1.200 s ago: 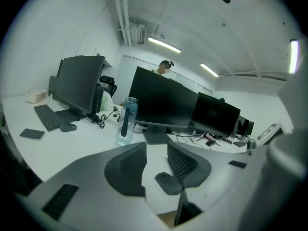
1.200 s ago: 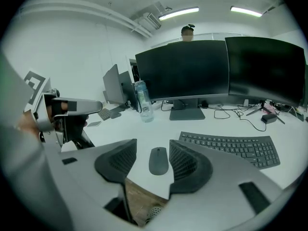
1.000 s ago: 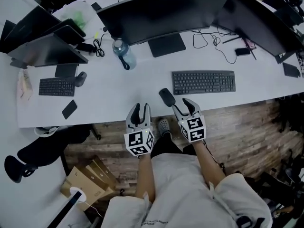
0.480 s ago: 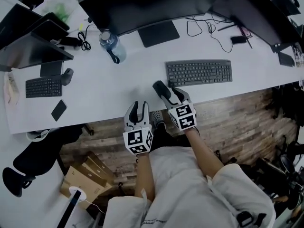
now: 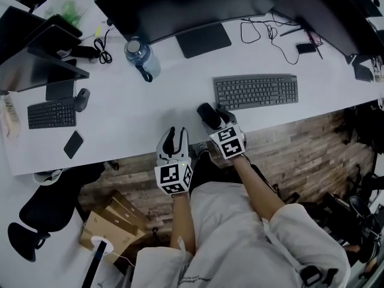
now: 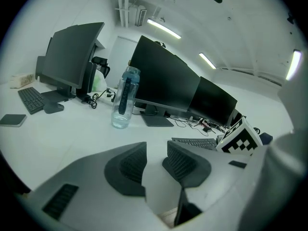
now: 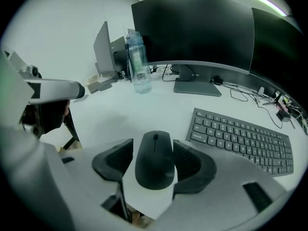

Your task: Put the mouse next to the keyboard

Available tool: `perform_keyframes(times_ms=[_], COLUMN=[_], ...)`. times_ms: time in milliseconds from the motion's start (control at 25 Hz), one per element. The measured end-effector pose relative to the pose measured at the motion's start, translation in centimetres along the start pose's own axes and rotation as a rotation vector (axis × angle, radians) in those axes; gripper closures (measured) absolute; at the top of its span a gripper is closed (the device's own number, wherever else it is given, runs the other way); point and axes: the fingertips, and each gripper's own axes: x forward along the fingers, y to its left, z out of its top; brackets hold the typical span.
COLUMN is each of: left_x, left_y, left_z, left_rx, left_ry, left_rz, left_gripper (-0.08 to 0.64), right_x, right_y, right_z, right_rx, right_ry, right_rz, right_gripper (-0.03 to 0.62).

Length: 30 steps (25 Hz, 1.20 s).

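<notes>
The mouse (image 7: 155, 160) lay flat on the white bench (image 5: 150, 110), between the 2 jaws of the right claw (image 7: 154, 154), its scroll wheel pointing away from the claw. Those jaws had just been opening. They stood wide, with a sliver of bench showing between the left pad and the mouse's side, while the right pad sat very close to the other side. The mouse lay just left of the keyboard (image 5: 256, 91), a little nearer the person than its left end, and a narrow strip of bench kept the 2 apart.

The left claw (image 6: 156, 160) hovered by the bench's front edge, its jaws only a narrow gap apart, with nothing between them.

The mouse sat close to the front edge of the bench, beyond which lay the wooden floor (image 5: 300, 143). Bare bench spread to the left of the mouse and beyond it, towards the monitor stand (image 5: 204, 39). To its right, the keyboard closed the way.

Further back stood a water bottle (image 5: 139, 56), well apart from the mouse, and a wide dark monitor (image 5: 180, 5). Loose cables (image 5: 264, 32) lay behind the keyboard. Far to the left lay a second small keyboard (image 5: 51, 114), another mouse (image 5: 81, 99) beside it and a phone (image 5: 73, 144) near the front edge.
</notes>
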Motion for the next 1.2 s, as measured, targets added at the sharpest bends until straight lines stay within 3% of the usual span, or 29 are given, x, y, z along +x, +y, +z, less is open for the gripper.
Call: perform_keyframes(times_ms=[240, 600, 920, 1200], left_x=[2.1, 3.4, 4.1, 5.0], left_y=[1.1, 2.6, 3.1, 1.7], left_z=[0.2, 0.3, 0.3, 2.0], left_rx=[-0.010, -0.014, -0.026, 0.014], left_ry=[0.016, 0.030, -0.002, -0.037], left_rz=[-0.018, -0.020, -0.013, -0.029], left_gripper=[0.417, 0.417, 0.417, 0.417], right_x=[2.3, 4.1, 3.9, 2.9], right_y=[-0.1, 0.3, 0.4, 0.2], right_z=[-1.6, -2.3, -1.8, -0.2], right_rx=[-0.022, -0.083, -0.047, -0.041], right_ry=[0.105, 0.170, 0.135, 0.061], right_rz=[0.013, -0.003, -0.016, -0.014], right_gripper=[0.275, 0.285, 0.291, 0.291])
